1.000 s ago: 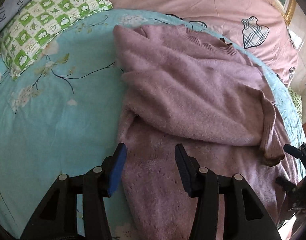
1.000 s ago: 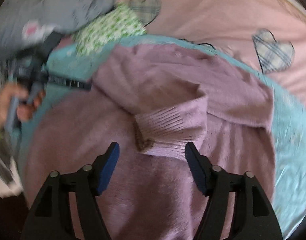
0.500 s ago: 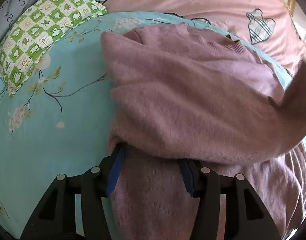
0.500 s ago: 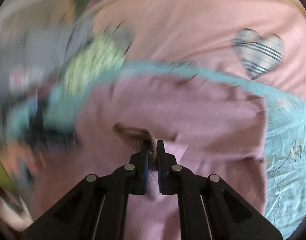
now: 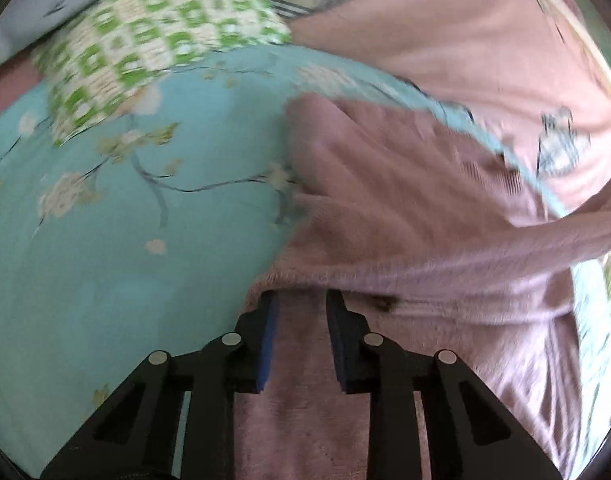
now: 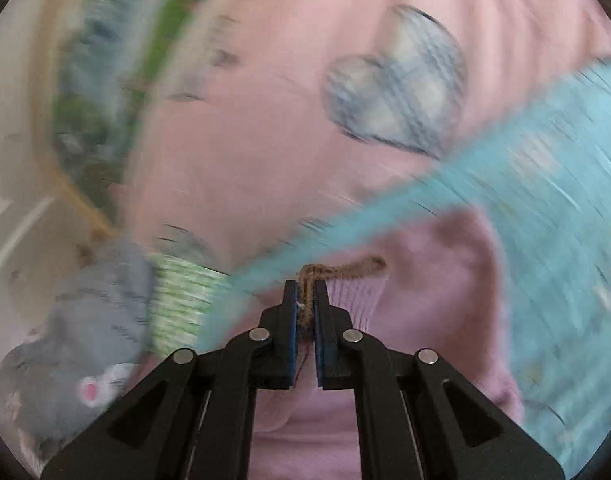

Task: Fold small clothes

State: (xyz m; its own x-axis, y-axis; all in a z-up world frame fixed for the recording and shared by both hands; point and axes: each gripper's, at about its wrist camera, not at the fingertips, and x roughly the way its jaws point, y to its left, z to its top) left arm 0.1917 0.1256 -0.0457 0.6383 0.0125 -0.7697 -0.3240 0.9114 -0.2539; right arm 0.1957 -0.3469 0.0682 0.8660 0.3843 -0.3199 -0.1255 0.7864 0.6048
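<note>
1. The right tongs [image 6: 305, 294] are clamped on the brown-edged ribbed cuff [image 6: 347, 270] of the pink sweater [image 6: 433, 280], the cuff sticking out toward 1 o'clock.
2. The left tongs [image 5: 301, 300] stand part-open, their blue pads [image 5: 270, 336] straddling sweater [image 5: 385, 208] fabric under a folded edge; whether they pinch it, I cannot tell.
3. The sweater lies on a teal flowered sheet [image 5: 117, 232], spreading toward 1 o'clock.
4. A green checked pillow [image 5: 153, 40] sits at 11 o'clock.

The left tongs [image 5: 301, 300] pointed toward twelve o'clock with jaws partly apart, while the right tongs [image 6: 305, 290] were clamped nearly closed.
</note>
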